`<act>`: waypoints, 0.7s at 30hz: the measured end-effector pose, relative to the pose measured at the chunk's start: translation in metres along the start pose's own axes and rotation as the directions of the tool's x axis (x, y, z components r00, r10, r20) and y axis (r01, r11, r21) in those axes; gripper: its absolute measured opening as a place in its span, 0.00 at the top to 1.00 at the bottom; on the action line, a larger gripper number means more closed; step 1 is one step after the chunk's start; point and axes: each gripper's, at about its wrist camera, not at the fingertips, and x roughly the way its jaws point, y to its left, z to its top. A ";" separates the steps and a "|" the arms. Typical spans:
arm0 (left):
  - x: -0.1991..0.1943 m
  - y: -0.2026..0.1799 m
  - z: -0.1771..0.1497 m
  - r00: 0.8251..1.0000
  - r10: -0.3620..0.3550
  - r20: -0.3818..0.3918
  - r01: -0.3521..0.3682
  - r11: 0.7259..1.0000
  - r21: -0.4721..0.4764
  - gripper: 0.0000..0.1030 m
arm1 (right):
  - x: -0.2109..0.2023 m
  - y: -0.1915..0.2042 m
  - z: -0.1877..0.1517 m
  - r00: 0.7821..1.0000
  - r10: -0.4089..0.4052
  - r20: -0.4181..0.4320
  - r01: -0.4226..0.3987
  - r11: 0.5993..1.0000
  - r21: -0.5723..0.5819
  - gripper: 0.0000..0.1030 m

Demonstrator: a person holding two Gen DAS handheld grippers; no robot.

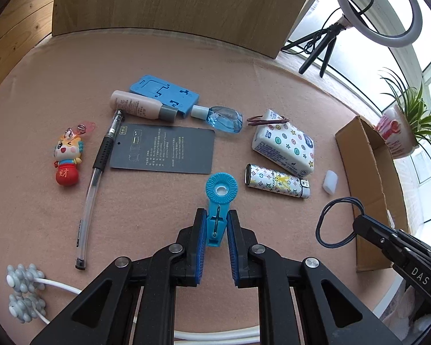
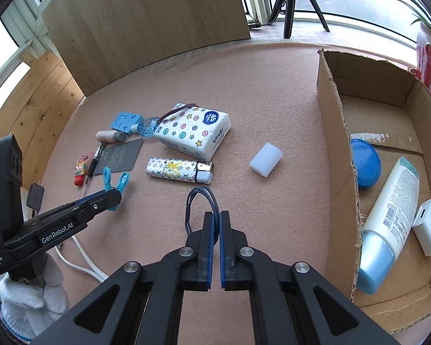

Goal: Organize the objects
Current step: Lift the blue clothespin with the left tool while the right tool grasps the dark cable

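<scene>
My left gripper [image 1: 217,221] is shut on a blue plastic clip [image 1: 219,201], held above the pink mat; the clip [image 2: 115,183] shows again at the left of the right wrist view. My right gripper [image 2: 217,218] is shut on a dark blue hair tie [image 2: 199,198], whose loop [image 1: 330,224] hangs free near the open cardboard box [image 2: 334,149]. On the mat lie a patterned lighter [image 2: 179,170], a tissue pack [image 2: 196,132], a white block [image 2: 265,159], a dark card [image 1: 163,149], a pen [image 1: 96,178] and a toy figure [image 1: 67,161].
The box holds a lotion tube [image 2: 388,224], a white charger [image 2: 429,227] and a blue round thing [image 2: 366,165]. A blue stand [image 1: 163,92], two small bottles and a brown hair tie [image 1: 267,120] lie further back. A wooden board [image 1: 172,0], tripod and potted plant [image 1: 402,126] border the mat.
</scene>
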 end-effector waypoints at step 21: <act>-0.004 -0.131 0.025 0.992 -0.121 0.046 0.112 0.979 0.171 0.86 | -0.098 -0.094 -0.002 0.984 -0.085 0.157 0.065 0.989 0.129 0.97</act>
